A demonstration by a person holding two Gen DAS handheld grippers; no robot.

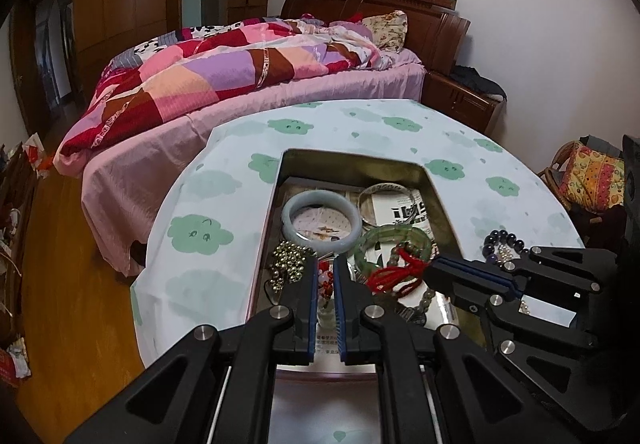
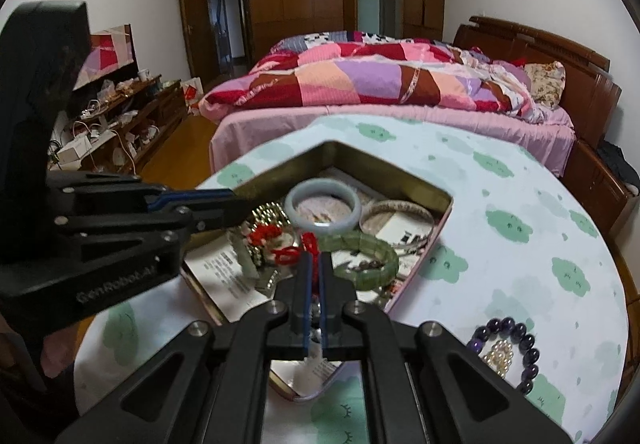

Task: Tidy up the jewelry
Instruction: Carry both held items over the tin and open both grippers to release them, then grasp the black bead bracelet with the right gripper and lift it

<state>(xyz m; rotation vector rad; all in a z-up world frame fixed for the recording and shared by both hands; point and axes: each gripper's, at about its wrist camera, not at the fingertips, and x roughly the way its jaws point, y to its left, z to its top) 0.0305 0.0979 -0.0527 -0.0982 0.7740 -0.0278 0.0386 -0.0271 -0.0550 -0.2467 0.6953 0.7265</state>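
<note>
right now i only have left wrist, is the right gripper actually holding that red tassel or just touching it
observer: holding. In the right wrist view the right gripper is shut on the red cord, which is pinched between its pads.
operator: whats next to the purple beads, gripper blocks them for me
observer: the purple beads form a full ring on the cloth, outside the tin. A pearl strand lies inside the ring.
operator: where does my left sit from over there
observer: the left gripper hangs over the tin's left rim, beside the gold beads. I cannot tell if it touches the rim.
</note>
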